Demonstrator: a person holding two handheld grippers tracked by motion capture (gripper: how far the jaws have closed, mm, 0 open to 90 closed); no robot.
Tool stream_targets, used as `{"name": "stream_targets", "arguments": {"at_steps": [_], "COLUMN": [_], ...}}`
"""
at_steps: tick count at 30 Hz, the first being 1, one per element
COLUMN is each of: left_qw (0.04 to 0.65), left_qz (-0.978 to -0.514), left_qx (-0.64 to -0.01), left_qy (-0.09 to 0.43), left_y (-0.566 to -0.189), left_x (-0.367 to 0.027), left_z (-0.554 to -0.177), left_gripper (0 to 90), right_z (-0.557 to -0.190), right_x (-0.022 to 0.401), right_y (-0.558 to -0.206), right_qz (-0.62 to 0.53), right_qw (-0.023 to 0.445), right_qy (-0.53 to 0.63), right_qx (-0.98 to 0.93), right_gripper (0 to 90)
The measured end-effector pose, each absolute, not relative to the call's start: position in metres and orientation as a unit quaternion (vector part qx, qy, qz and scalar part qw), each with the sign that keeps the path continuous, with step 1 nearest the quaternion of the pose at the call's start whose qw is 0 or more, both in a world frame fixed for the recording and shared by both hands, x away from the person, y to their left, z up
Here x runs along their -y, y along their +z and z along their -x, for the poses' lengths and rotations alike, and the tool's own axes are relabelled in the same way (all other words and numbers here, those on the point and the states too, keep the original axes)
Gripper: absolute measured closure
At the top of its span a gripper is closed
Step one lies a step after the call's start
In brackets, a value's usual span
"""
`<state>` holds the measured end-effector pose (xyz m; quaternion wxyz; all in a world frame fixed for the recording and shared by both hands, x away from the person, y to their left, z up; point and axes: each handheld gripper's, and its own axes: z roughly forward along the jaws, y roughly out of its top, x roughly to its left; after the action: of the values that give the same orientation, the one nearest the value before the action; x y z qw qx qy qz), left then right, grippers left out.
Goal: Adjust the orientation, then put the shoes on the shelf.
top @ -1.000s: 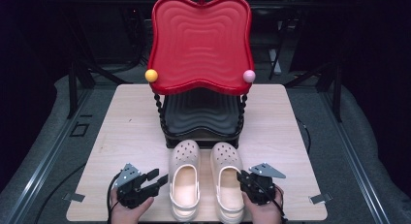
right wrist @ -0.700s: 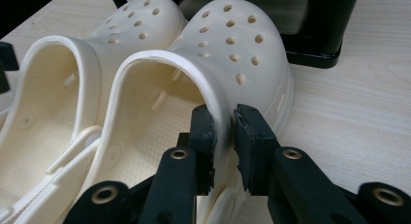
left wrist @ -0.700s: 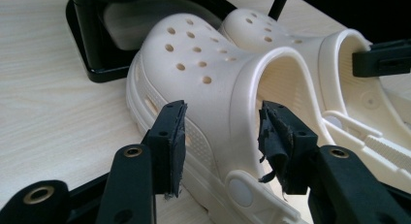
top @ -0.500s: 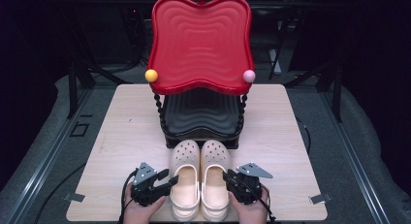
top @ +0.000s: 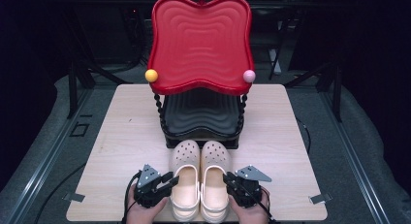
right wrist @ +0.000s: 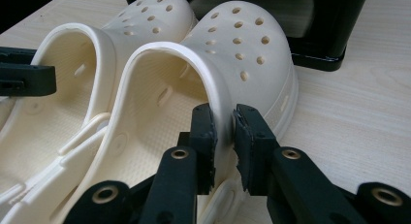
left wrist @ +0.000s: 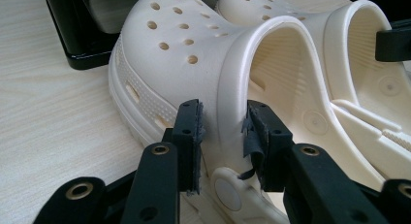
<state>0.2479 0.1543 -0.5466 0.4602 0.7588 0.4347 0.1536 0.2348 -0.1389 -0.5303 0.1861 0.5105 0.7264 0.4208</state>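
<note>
Two cream clogs lie side by side, toes away from me, at the table's front edge. My left gripper (top: 169,179) has its jaws astride the outer side wall of the left clog (top: 185,183). In the left gripper view the gripper (left wrist: 224,136) has just been closing, and both pads press that wall of the left clog (left wrist: 179,44). My right gripper (top: 227,178) pinches the outer wall of the right clog (top: 214,183). In the right gripper view the gripper (right wrist: 224,136) has closed a little further on the thin rim of the right clog (right wrist: 247,44).
A two-tier stand is just beyond the clogs' toes: a red wavy tray (top: 201,40) on top, a black tray (top: 201,115) below, on beaded black posts. The wooden table (top: 126,127) has bare room on both sides of the stand. Dark floor surrounds it.
Both grippers moved inward to the clogs. The right clog slid left until it lay against the left one. The left jaws narrowed onto the left clog's wall.
</note>
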Motion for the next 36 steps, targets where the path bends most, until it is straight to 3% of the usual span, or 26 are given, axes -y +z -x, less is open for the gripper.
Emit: {"name": "stream_targets", "arguments": {"at_steps": [11,36], "left_qw": [0.474,0.476], "left_qz": [-0.751,-0.747], "left_qx": [-0.434,-0.436], "left_qy": [0.155,0.158], "left_y": [-0.547,-0.544], "left_x": [-0.156,-0.154], "left_z": [-0.250,-0.255], "left_gripper": [60.5,59.9], "right_z": [-0.241,-0.246], "right_x": [0.150,0.138], "right_y": [-0.532,-0.538], "right_qz": [-0.451,-0.439], "right_qw": [0.212,0.230], "right_qy": [0.441,0.418], "right_qx": [-0.746,-0.761], "right_gripper": [65.4,66.4]}}
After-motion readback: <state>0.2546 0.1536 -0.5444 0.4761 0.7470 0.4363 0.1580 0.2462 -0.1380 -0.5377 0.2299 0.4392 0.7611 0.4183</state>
